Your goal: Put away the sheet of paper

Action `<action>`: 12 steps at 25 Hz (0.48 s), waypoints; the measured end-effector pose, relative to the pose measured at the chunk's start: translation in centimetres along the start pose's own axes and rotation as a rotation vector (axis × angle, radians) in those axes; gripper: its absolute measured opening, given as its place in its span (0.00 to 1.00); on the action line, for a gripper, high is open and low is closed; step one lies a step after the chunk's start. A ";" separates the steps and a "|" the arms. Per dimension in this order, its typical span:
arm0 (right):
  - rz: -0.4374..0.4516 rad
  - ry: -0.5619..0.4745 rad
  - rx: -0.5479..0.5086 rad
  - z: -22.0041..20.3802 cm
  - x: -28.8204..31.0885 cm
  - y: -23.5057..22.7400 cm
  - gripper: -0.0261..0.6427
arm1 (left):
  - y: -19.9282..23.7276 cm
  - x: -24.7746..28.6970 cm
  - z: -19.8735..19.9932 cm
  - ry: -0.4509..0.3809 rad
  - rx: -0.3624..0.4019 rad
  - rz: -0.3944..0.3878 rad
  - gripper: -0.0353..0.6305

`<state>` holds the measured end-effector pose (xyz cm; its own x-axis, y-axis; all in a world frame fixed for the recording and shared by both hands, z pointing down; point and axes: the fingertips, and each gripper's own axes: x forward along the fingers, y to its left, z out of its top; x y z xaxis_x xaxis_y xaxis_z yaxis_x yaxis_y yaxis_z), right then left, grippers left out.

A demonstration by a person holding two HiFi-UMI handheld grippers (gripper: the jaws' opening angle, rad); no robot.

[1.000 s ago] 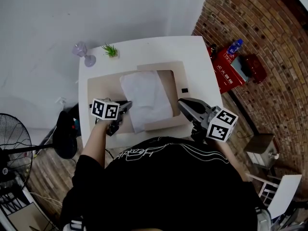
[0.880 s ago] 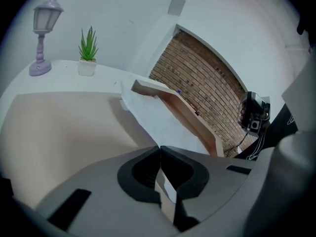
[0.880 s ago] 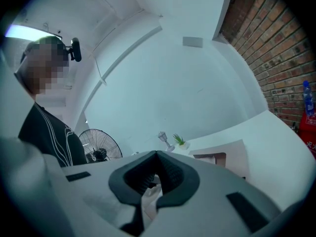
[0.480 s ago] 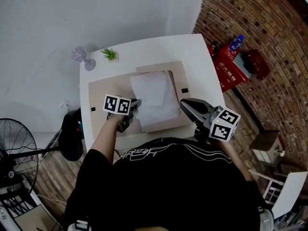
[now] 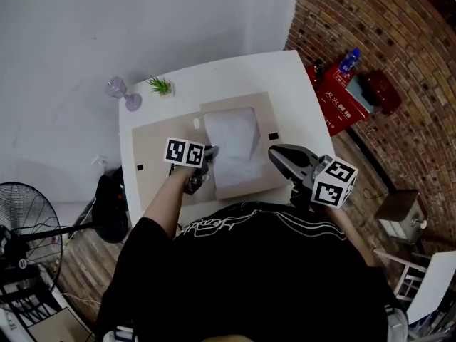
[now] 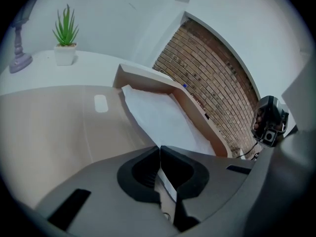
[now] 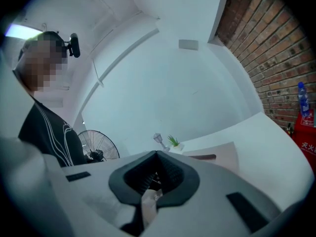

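Fingers (image 6: 142, 179) of the left gripper (image 6: 159, 150) are clenched on the paper (image 5: 235, 144), seemingly only part-slid into the centre-frame folder (image 5: 153, 152); the right gripper's (image 7: 157, 154) are closed.

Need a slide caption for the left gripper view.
Left gripper shut on the paper, which lies on an open tan folder on the table.

Soft, even indoor light; heavy fisheye bending in every view.

The head view is evenly bright: the white counter (image 5: 285, 77) and the sheet of paper (image 5: 231, 144) look pale without glare, shadows are faint, and the brick wall (image 5: 370, 41) bows toward the edge. Both gripper views sit in dark round vignettes. The left gripper's (image 6: 159, 149) grey body is soft and unfocused near its lens. A strip of light (image 7: 22, 31) glows at the right gripper view's upper left.
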<state>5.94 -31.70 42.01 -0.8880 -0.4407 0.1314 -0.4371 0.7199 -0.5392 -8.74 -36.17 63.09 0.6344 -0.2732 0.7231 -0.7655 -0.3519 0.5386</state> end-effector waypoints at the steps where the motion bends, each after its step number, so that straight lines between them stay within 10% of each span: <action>1: 0.001 -0.001 -0.002 0.1 0.0 -0.1 0.04 | -0.1 0.2 0.1 0.001 -0.006 0.005 0.10; 12: 0.041 0.009 -0.013 1.2 1.5 -0.3 0.04 | 0.0 -0.1 1.1 -0.063 -0.033 0.070 0.14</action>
<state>4.93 -33.20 41.33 -0.9064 -0.4059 0.1174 -0.4023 0.7441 -0.5334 -8.73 -37.17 62.51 0.5840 -0.3520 0.7314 -0.8106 -0.3008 0.5025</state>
